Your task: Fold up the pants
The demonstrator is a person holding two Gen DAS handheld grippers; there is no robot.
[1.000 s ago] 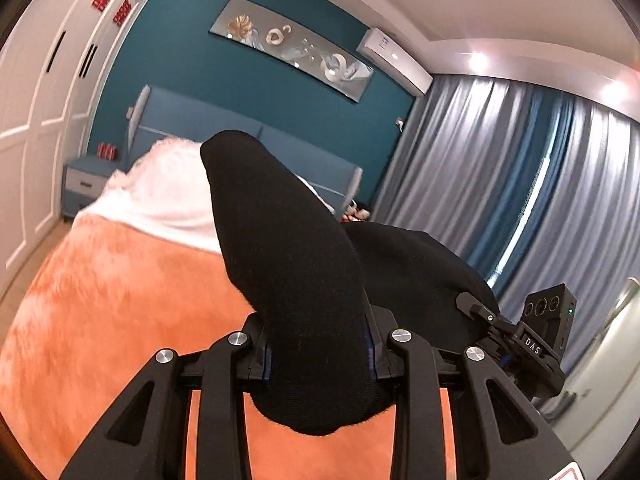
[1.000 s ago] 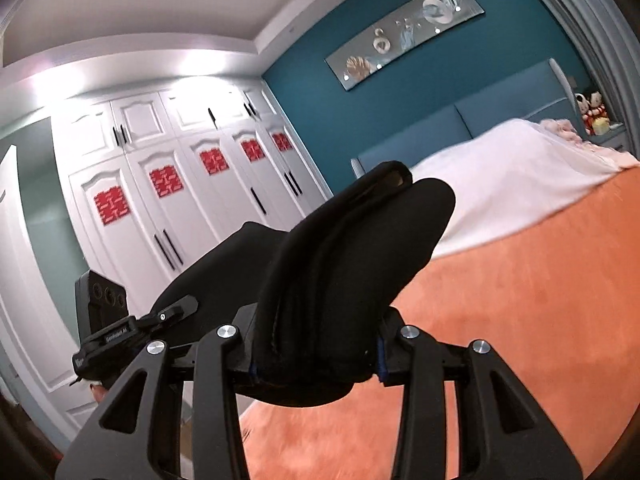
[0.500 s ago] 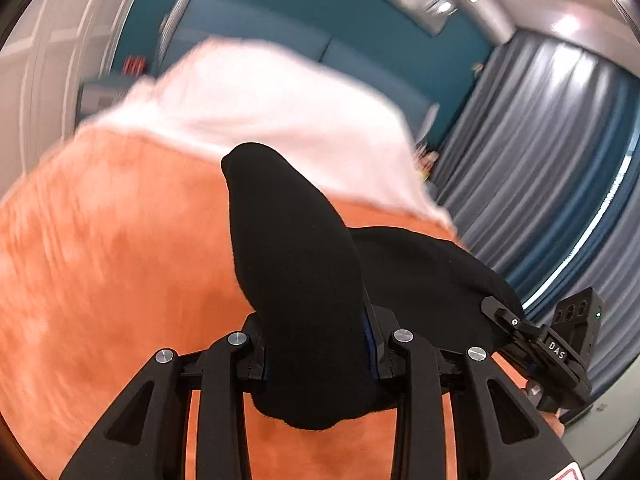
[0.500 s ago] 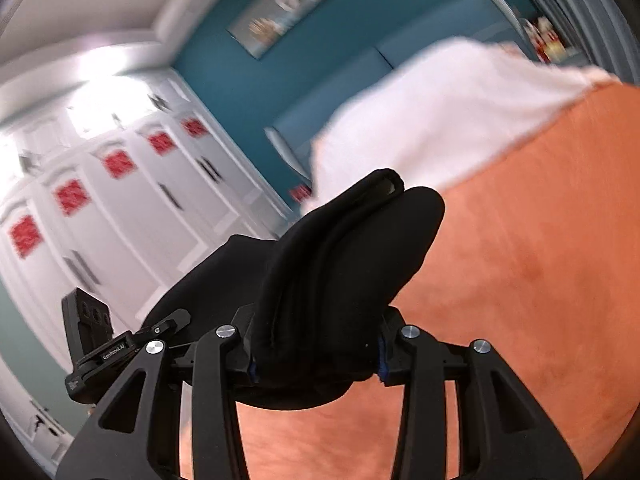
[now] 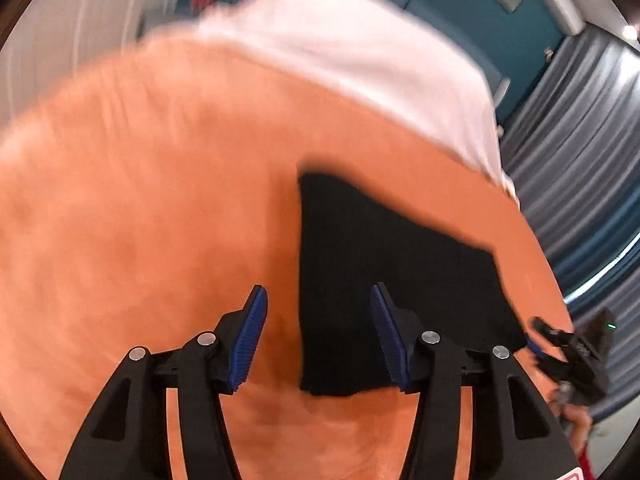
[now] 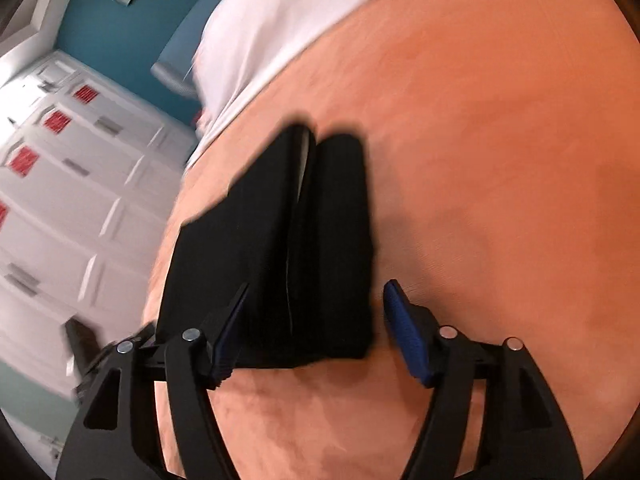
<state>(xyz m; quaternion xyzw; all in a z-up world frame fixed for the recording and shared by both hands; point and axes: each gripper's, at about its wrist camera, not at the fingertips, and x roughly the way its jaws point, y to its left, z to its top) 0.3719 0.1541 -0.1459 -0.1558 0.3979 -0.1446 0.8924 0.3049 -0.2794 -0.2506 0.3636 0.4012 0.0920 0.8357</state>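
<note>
The black pants (image 5: 392, 280) lie folded on the orange blanket (image 5: 140, 220). My left gripper (image 5: 318, 290) hovers low over their near left corner with its jaws opening; the cloth's left edge runs between the blue pads (image 5: 248, 332), which do not press it. In the right wrist view the pants (image 6: 280, 240) show stacked layers with a seam down the middle. My right gripper (image 6: 316, 288) straddles their near end, jaws opening, and its right pad stands apart from the cloth. The right gripper also shows in the left wrist view at the pants' far corner (image 5: 568, 348).
White bedding (image 5: 360, 48) covers the head of the bed beyond the blanket. White wardrobe doors (image 6: 60, 200) with red emblems stand to one side, grey-blue curtains (image 5: 580, 152) to the other. A teal headboard (image 6: 176, 64) backs the bed.
Both grippers came down onto the bed and tilted downward. Each let go of the raised black cloth it was clamped on, and the pants now lie flat on the blanket.
</note>
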